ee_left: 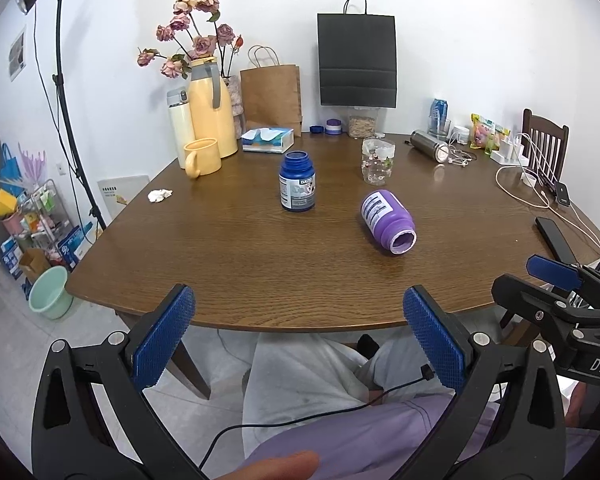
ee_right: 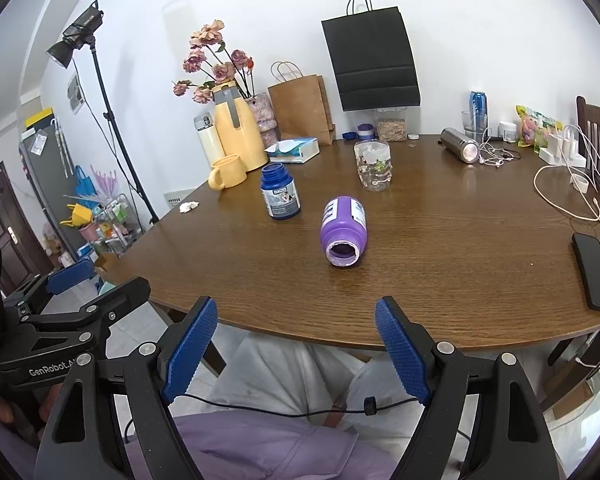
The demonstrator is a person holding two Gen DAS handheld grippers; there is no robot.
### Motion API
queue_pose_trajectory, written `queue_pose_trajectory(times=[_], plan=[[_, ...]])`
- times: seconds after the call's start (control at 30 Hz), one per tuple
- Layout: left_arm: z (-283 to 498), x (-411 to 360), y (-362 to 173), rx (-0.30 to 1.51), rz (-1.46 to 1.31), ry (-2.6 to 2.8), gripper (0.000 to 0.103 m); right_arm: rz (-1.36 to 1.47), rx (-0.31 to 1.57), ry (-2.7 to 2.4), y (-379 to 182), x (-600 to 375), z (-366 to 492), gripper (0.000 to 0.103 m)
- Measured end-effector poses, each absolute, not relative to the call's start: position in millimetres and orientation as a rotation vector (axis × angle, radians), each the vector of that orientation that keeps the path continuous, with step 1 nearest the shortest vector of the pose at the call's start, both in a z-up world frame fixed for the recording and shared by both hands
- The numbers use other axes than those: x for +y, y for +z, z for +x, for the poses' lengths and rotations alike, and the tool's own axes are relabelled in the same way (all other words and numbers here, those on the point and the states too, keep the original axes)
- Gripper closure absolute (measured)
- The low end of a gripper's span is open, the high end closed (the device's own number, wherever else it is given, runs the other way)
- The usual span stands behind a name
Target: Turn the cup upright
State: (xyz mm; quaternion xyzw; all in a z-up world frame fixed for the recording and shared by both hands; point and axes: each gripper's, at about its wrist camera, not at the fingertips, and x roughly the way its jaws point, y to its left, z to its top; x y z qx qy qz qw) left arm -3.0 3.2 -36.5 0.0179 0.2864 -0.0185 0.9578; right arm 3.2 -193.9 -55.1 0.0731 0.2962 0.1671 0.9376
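Observation:
A purple open-mouthed container [ee_left: 388, 220] [ee_right: 344, 232] lies on its side in the middle of the brown wooden table [ee_left: 220, 260], its mouth turned toward the near edge. My left gripper [ee_left: 298, 298] is open and holds nothing; it hangs off the near table edge above a person's lap. My right gripper [ee_right: 296, 308] is open too, also short of the edge, roughly in line with the purple container. Each gripper shows in the other's view: the right gripper [ee_left: 556, 276] at the right side, the left gripper [ee_right: 72, 276] at the left side.
A blue bottle [ee_left: 297, 181] stands upright left of the purple one, a clear patterned cup [ee_left: 377, 161] behind it. A yellow mug [ee_left: 202, 157], yellow jug and tissue box sit at the back left. A black phone [ee_right: 594, 272] and cables lie at the right.

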Motion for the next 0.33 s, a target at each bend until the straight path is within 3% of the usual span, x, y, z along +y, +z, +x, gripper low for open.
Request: queue_pose_trajectory(times=[0.33], plan=[[-2.9,5.6,-36.1,0.583,0.037,-0.035,0.000,0.152,0.606,0.340,-55.3,-195.5,2.6,0.018]])
